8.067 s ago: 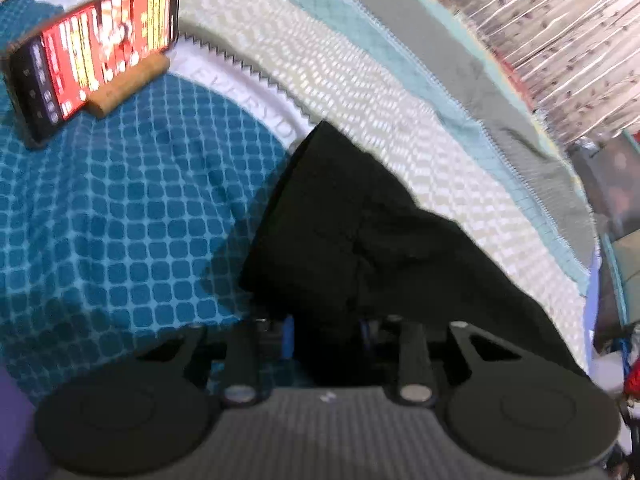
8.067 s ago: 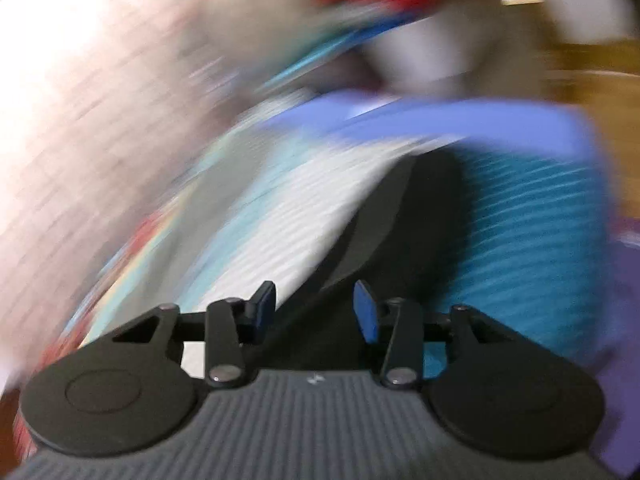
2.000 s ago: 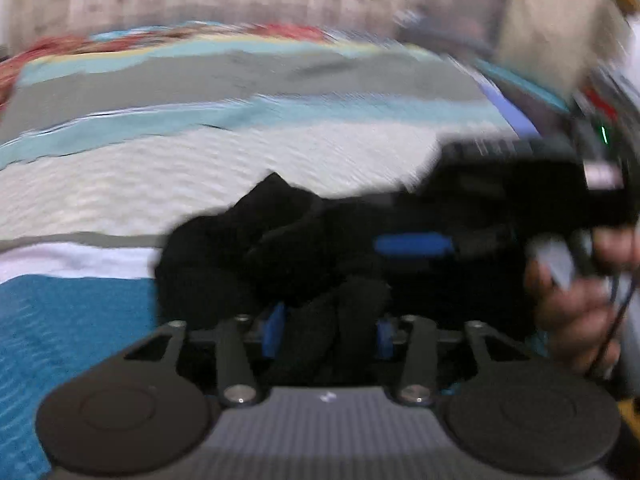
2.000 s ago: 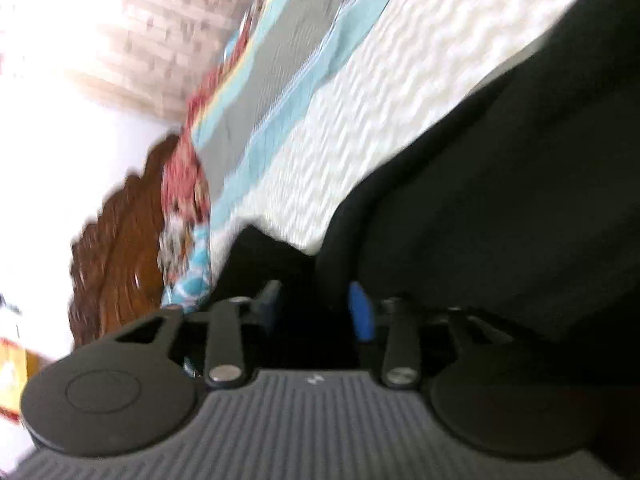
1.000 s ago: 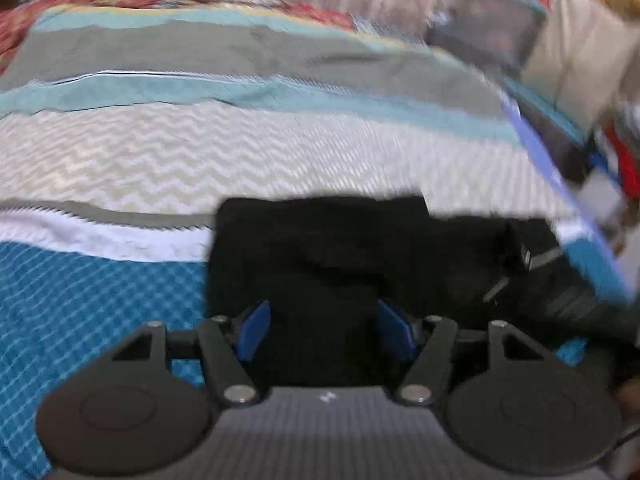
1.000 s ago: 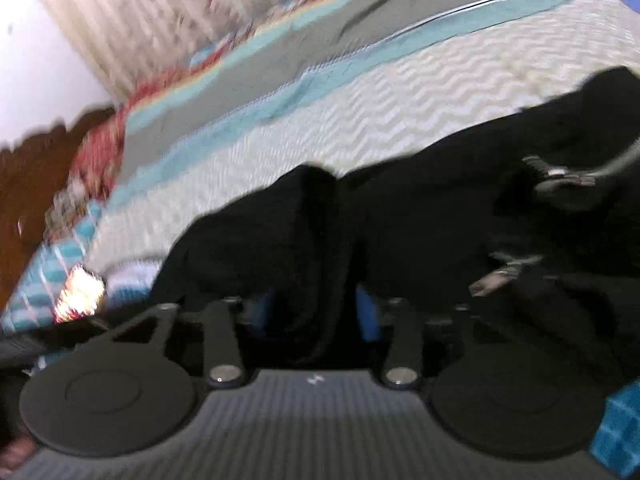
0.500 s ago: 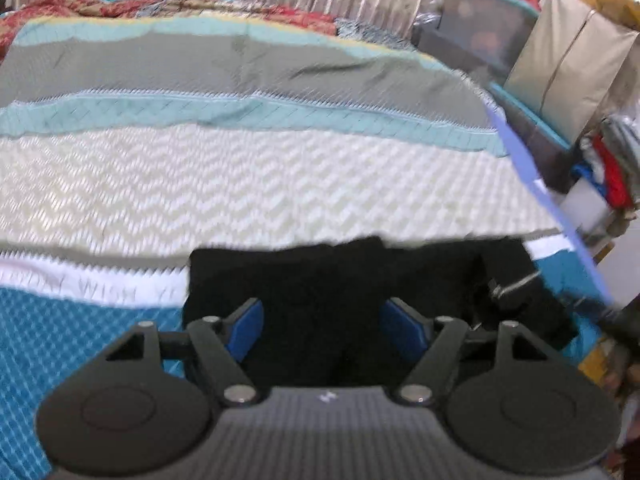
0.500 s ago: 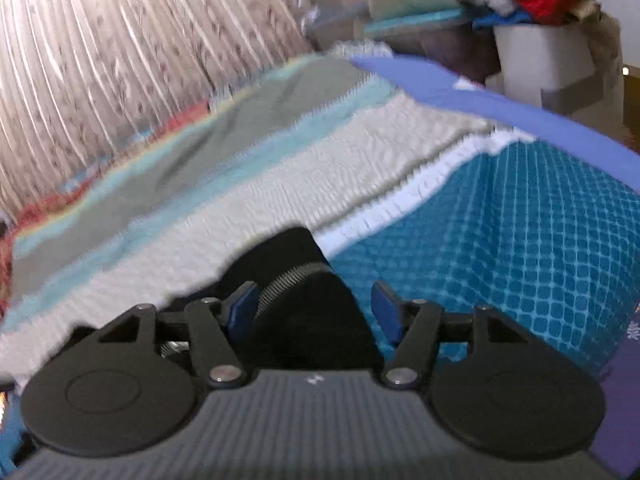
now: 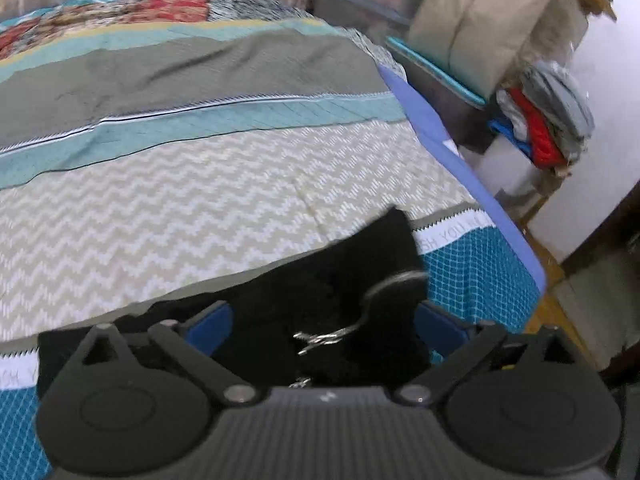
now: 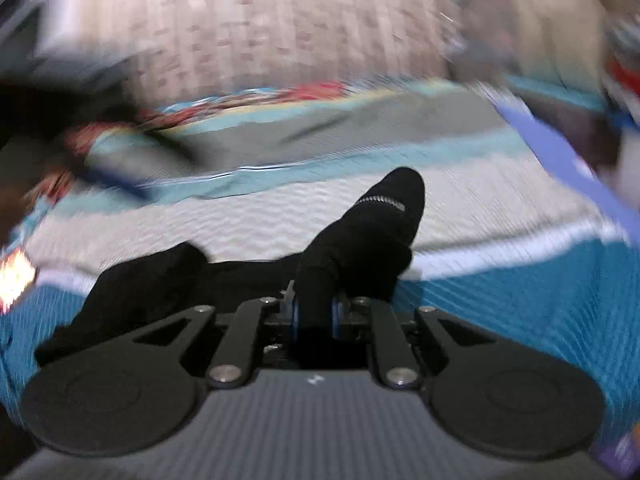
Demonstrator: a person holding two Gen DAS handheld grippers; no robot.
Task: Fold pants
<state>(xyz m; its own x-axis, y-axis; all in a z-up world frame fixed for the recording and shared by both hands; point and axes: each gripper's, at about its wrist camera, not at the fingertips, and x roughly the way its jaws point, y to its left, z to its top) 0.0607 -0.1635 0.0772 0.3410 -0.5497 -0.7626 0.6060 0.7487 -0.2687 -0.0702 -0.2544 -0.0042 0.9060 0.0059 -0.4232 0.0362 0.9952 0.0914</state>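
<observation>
The black pants [image 9: 320, 280] lie bunched on the striped bedspread [image 9: 160, 208], with a silver drawstring tip [image 9: 320, 336] showing. My left gripper [image 9: 324, 326] is open just above them, its blue pads wide apart on either side of the cloth. In the right wrist view, my right gripper [image 10: 314, 312] is shut on a fold of the pants [image 10: 360, 240] and holds it up off the bed; a zipper [image 10: 380, 200] shows near the raised end. The rest of the pants trails left on the bed.
The bed's right edge with a blue border [image 9: 460, 152] is close. Beyond it stand a dark bin with a teal lid [image 9: 432, 76], brown bags [image 9: 488, 20] and a pile of clothes [image 9: 544, 120]. A curtain [image 10: 300, 32] hangs behind the bed.
My right gripper has shut on the pants and lifted a fold; it was open half a second ago. My left gripper has stayed open and swung toward the bed's right edge.
</observation>
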